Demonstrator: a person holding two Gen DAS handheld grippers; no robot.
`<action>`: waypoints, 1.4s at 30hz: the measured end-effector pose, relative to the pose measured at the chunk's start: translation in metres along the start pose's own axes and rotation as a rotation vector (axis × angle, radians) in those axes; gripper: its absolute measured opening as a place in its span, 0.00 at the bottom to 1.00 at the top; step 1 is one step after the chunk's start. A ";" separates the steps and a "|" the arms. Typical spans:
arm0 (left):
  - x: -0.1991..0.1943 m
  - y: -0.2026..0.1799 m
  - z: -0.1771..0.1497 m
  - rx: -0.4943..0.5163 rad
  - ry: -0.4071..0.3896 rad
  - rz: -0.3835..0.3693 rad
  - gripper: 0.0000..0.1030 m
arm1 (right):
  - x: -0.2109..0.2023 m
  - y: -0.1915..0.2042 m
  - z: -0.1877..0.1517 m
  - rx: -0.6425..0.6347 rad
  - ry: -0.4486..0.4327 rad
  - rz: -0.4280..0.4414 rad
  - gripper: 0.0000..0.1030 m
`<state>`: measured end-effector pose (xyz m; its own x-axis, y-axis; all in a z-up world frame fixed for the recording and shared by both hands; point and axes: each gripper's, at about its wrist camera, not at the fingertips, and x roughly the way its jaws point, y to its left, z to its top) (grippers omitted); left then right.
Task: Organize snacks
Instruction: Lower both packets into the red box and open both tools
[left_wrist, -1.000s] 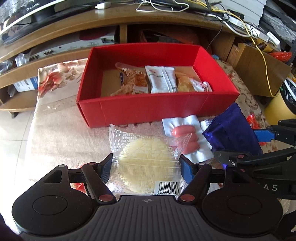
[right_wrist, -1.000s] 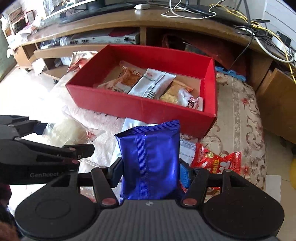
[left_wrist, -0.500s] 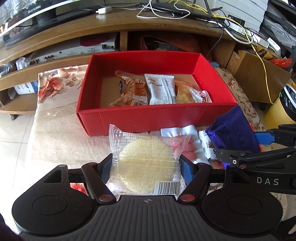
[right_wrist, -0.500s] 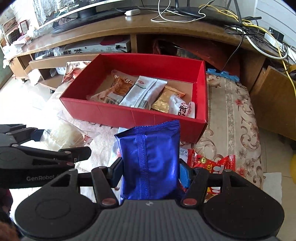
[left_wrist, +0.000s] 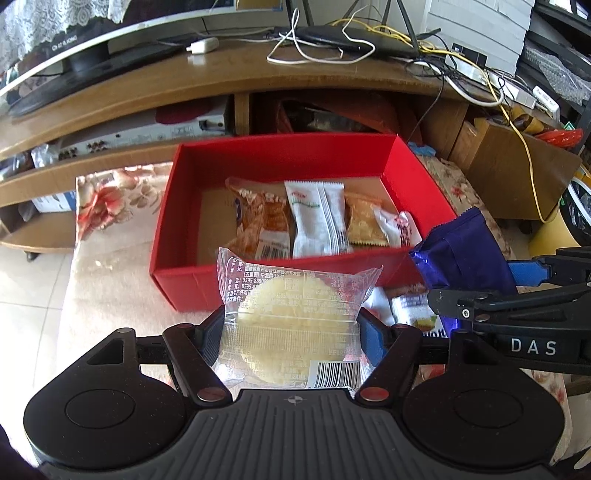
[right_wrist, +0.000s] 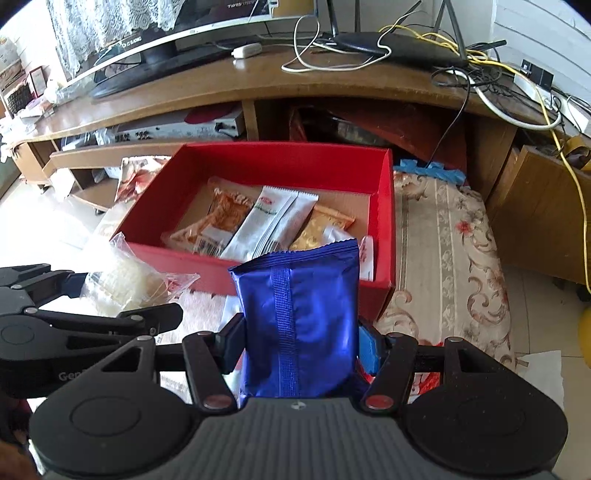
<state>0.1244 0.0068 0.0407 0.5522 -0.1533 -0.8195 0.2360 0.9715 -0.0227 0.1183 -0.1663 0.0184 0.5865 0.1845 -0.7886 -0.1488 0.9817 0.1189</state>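
Both jaws clamp packets: clear cake packet (left_wrist: 291, 325), blue packet (right_wrist: 299, 325).

Both wrist views sit above and close behind own jaws, angled down and forward toward red box (left_wrist: 295, 229) (right_wrist: 266, 221) and TV stand (left_wrist: 258, 85) (right_wrist: 295, 85) beyond. Left view squarer to box; right view from its right. Each catches other gripper at frame edge.

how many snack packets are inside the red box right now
4 show in the open red cardboard box, in a row: an orange printed packet leftmost, a white packet, a small golden packet, and a white-and-red packet rightmost. More may be hidden underneath.
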 end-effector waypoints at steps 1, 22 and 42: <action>0.000 0.000 0.003 0.001 -0.005 0.002 0.73 | 0.000 -0.001 0.002 0.002 -0.004 -0.001 0.56; 0.020 0.007 0.061 -0.007 -0.076 0.042 0.73 | 0.021 -0.018 0.061 0.064 -0.068 0.008 0.56; 0.075 0.017 0.077 -0.043 -0.014 0.071 0.73 | 0.083 -0.030 0.083 0.080 -0.012 0.017 0.56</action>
<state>0.2315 -0.0022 0.0235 0.5777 -0.0863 -0.8116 0.1614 0.9868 0.0099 0.2378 -0.1760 -0.0007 0.5940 0.2016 -0.7788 -0.0955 0.9789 0.1805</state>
